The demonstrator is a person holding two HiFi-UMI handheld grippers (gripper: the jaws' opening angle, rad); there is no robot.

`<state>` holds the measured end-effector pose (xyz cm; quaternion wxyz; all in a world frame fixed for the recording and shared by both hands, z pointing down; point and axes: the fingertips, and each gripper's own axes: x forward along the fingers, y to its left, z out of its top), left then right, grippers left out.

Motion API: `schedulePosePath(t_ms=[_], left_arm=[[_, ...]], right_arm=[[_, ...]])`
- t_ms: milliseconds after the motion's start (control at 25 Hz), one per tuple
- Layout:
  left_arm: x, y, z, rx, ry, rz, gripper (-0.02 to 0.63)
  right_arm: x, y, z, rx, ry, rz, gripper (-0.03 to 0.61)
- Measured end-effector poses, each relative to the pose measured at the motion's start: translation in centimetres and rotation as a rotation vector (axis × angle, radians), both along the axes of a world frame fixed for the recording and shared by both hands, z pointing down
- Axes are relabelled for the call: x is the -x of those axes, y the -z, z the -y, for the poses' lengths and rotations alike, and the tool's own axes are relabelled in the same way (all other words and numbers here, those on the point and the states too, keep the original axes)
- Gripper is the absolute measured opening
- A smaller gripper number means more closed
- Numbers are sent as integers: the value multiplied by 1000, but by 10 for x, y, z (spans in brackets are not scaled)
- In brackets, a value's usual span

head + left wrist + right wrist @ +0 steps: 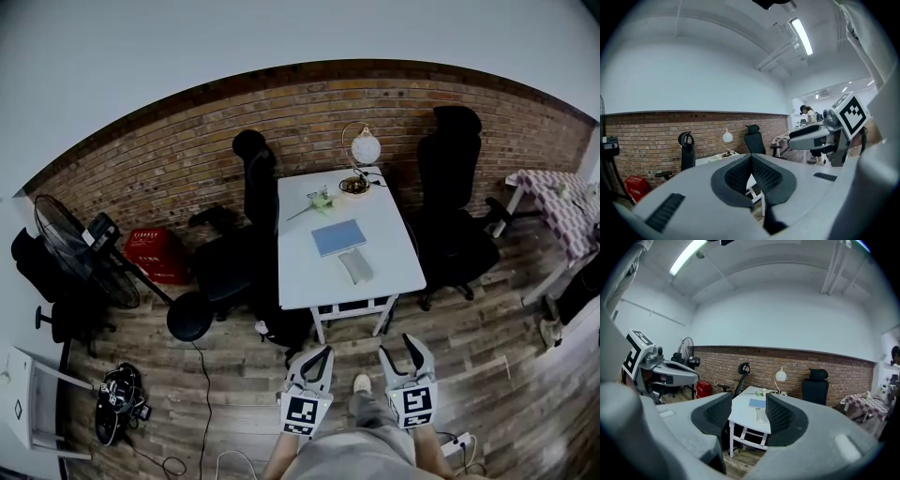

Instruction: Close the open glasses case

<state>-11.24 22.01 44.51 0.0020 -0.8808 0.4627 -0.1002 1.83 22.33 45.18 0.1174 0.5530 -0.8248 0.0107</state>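
Because the person stands well short of the white table (300,281), the glasses case (355,266) lies untouched on it; left gripper (322,353) is pressed together, right gripper (413,342) spread, both empty, held low.

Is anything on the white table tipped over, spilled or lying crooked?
Nothing stands out. The glasses case lies flat near the front edge of the white table, the blue notebook lies behind it, and the lamp stands upright at the far end. No spill shows.
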Motion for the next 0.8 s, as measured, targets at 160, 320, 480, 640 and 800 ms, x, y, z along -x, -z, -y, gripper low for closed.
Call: schedulePosePath(t_ms=[160,320,480,640,800], left_arm=[[-3,2,27,-2,10,1,3],[-11,5,58,-39,5,19,3],[-20,8,88,-26,18,20,3],[-29,6,116,19,49,5,3],[-43,4,143,25,56,15,3]], right_arm=[[-2,2,28,12,6,-1,218],[-8,-1,59,15,30,-1,218],[-18,2,91,14,36,-2,218],[-25,5,122,-6,67,-5,218],[-37,2,150,1,84,11,218]])
